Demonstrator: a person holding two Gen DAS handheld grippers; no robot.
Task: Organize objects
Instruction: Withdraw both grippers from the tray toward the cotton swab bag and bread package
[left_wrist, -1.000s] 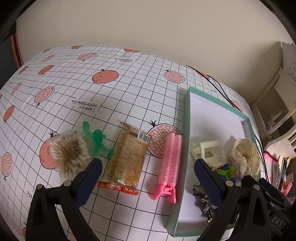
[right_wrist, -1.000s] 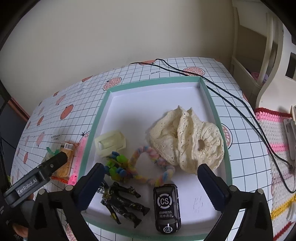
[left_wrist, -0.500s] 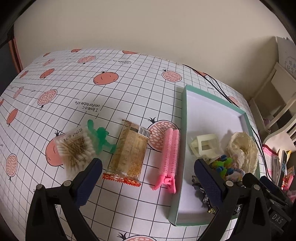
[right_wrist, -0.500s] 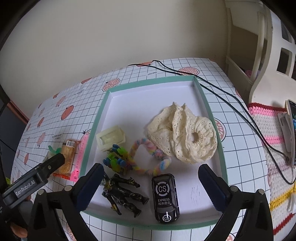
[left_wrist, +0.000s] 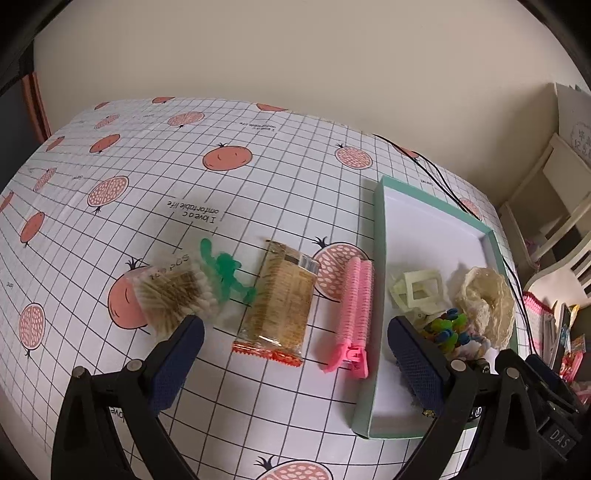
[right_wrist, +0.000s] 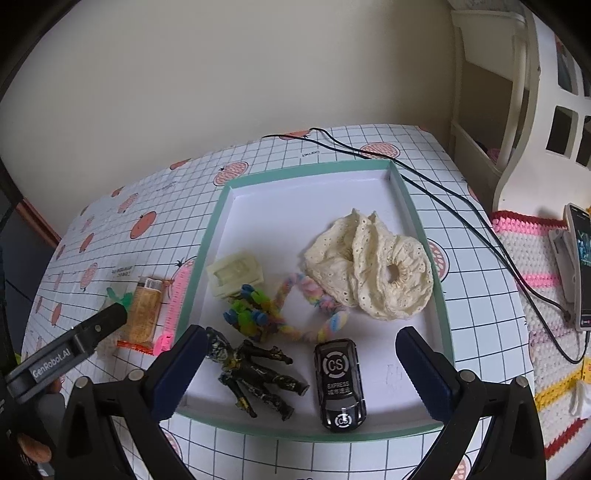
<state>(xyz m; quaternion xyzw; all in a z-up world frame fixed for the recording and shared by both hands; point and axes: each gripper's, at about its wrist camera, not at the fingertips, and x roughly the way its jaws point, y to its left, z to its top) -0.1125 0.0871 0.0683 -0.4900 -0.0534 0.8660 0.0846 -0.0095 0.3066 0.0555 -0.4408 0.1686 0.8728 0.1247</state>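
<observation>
On the checked tablecloth, in the left wrist view, lie a bag of cotton swabs (left_wrist: 173, 293), a green plastic piece (left_wrist: 225, 271), a wrapped snack (left_wrist: 282, 302) and a pink hair roller clip (left_wrist: 354, 314). My left gripper (left_wrist: 295, 356) hovers open just in front of them, holding nothing. To the right stands a teal-rimmed white tray (right_wrist: 216, 214). It holds a cream lace scrunchie (right_wrist: 373, 269), a pale clip (right_wrist: 236, 273), a colourful toy (right_wrist: 247, 314), a pastel twisted band (right_wrist: 314, 314), a black figure (right_wrist: 255, 373) and a black toy car (right_wrist: 340, 384). My right gripper (right_wrist: 299, 365) is open above the tray's near end.
Two black cables (right_wrist: 443, 192) run across the table behind and right of the tray. Off the right edge lies a crocheted mat (right_wrist: 532, 258) with a phone (right_wrist: 580, 266) on it. White shelving (right_wrist: 517, 92) stands behind it. A wall closes the far side.
Both grippers have drawn back and up a little, so the objects sit farther off in both views. Nothing on the table has moved. Both stay open.
</observation>
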